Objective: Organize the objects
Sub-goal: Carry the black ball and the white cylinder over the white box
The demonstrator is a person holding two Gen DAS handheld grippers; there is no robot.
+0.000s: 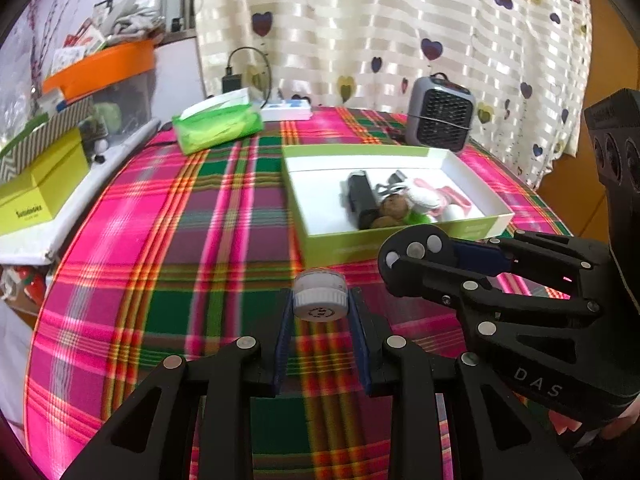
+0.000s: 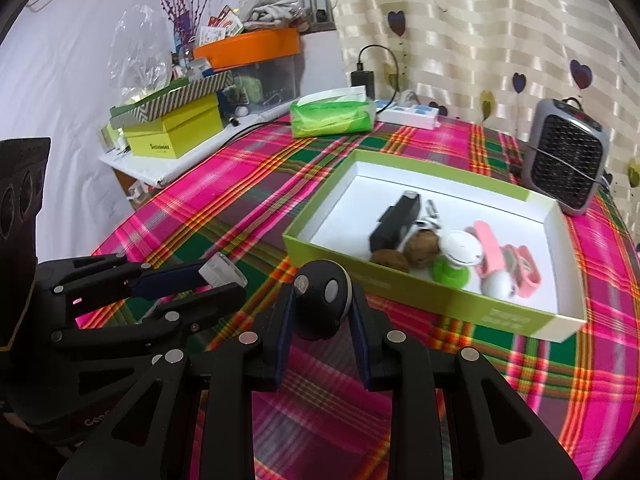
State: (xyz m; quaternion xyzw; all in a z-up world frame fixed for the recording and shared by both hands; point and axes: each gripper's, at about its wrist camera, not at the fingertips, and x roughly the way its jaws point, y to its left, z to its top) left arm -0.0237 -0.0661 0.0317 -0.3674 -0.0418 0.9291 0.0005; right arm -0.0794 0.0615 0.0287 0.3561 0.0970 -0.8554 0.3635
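My left gripper (image 1: 320, 304) is shut on a small white bottle (image 1: 320, 296) with a ribbed cap, held above the plaid tablecloth in front of the green box. My right gripper (image 2: 322, 304) is shut on a black oval key fob (image 2: 322, 300) with grey buttons. The fob (image 1: 416, 250) also shows in the left wrist view at the right gripper's tip, just in front of the box's near wall. The left gripper with the bottle (image 2: 222, 272) appears at left in the right wrist view. The open green box (image 2: 416, 292) holds a black case, brown plush, a white and green toy and pink items.
A grey fan heater (image 2: 564, 164) stands behind the box. A green tissue pack (image 2: 332, 118) and a white power strip (image 2: 408, 114) lie at the table's far edge. Stacked boxes (image 2: 176, 128) and an orange-lidded bin (image 2: 252, 48) sit on a side shelf at left.
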